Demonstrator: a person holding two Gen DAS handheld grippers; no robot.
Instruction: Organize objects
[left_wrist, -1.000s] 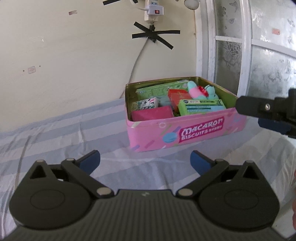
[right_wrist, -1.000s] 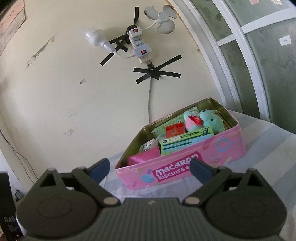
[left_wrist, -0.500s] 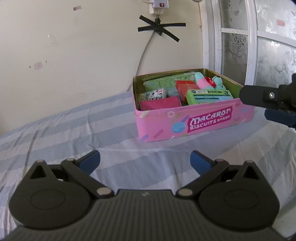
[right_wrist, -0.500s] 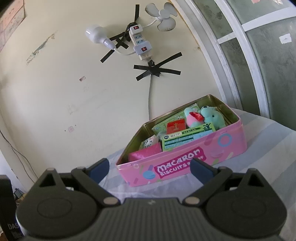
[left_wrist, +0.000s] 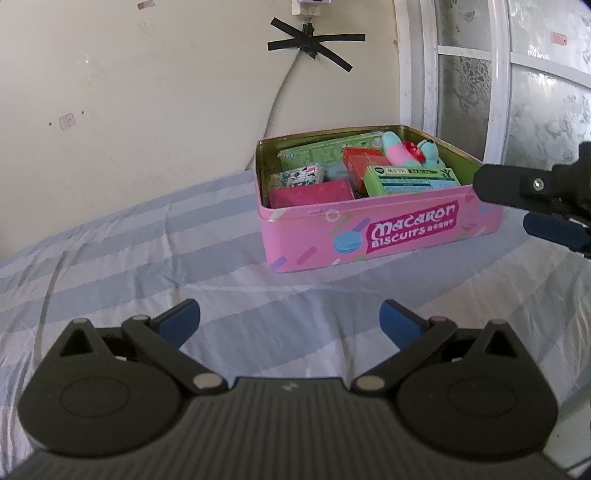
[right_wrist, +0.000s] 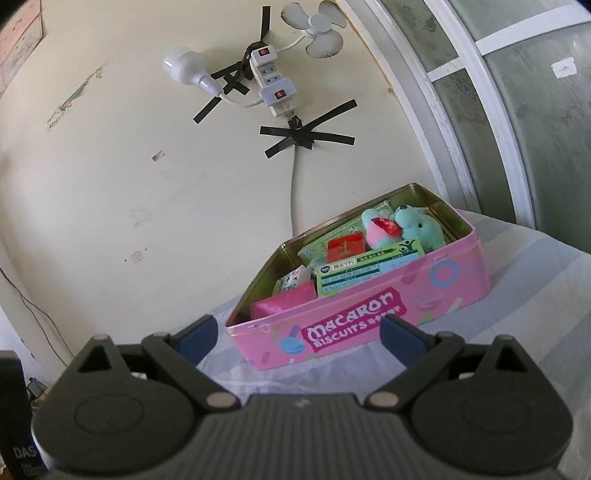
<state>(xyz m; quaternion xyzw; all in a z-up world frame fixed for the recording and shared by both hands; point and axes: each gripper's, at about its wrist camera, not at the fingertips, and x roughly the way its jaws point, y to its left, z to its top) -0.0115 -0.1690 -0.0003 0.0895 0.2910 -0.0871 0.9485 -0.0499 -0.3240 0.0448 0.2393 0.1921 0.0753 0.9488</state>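
both claws (left_wrist: 290, 323) (right_wrist: 297, 334) spread, empty

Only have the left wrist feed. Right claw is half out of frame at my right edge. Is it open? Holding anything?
Observer: Right claw is open and empty. It points at the front wall of the pink tin; I see no contact.
Operator: Wall above the tape cross is cut off for me. What's up there?
Observer: A white power strip taped to the wall, with a bulb and a small fan on it.
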